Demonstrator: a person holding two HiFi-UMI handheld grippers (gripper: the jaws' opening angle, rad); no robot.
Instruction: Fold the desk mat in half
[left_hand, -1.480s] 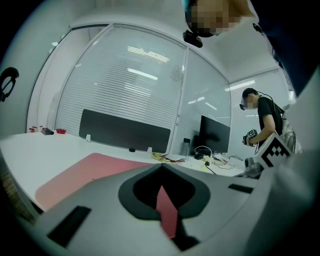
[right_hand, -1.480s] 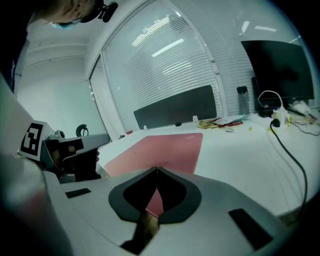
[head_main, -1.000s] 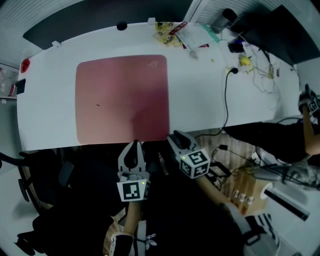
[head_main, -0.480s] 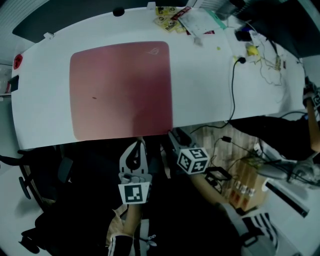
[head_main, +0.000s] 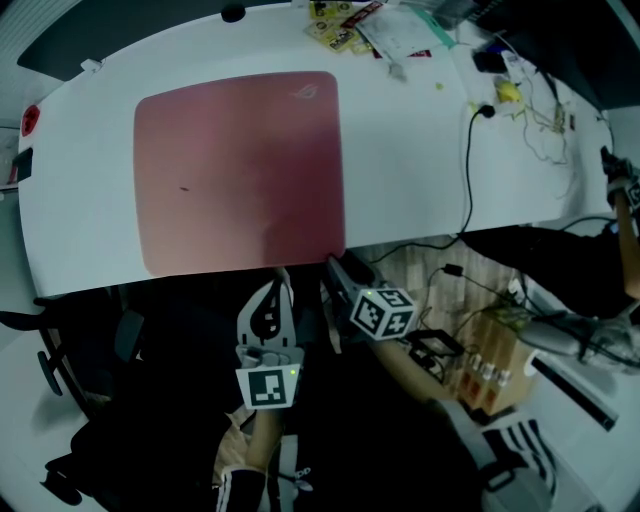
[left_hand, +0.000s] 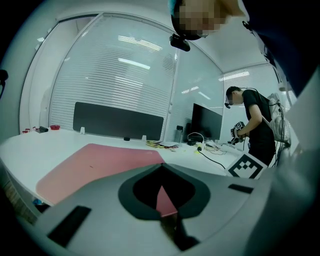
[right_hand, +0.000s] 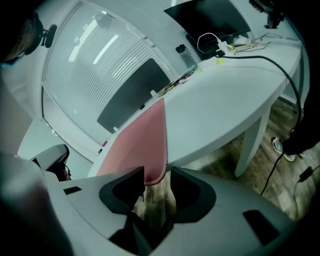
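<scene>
The pink desk mat (head_main: 240, 170) lies flat on the white table (head_main: 400, 170), its near edge along the table's front edge. My right gripper (head_main: 335, 268) is at the mat's near right corner. In the right gripper view that corner (right_hand: 154, 172) overhangs the table edge and sits between the jaws of the right gripper (right_hand: 157, 176), which have just been opening; the pads do not press on it. My left gripper (head_main: 272, 290) points at the mat's near edge a little further left. Its jaws meet at the tips of the left gripper (left_hand: 161, 169), holding nothing.
A black cable (head_main: 467, 170) runs across the table's right side and over its front edge. Papers and small clutter (head_main: 350, 25) lie along the far edge. A cardboard box (head_main: 490, 365) stands on the floor to the right. Another person (left_hand: 255, 125) stands by a monitor (left_hand: 206, 122).
Both grippers have come up to the mat's near edge. The right gripper has rolled, and its tips now sit at the near right corner.
</scene>
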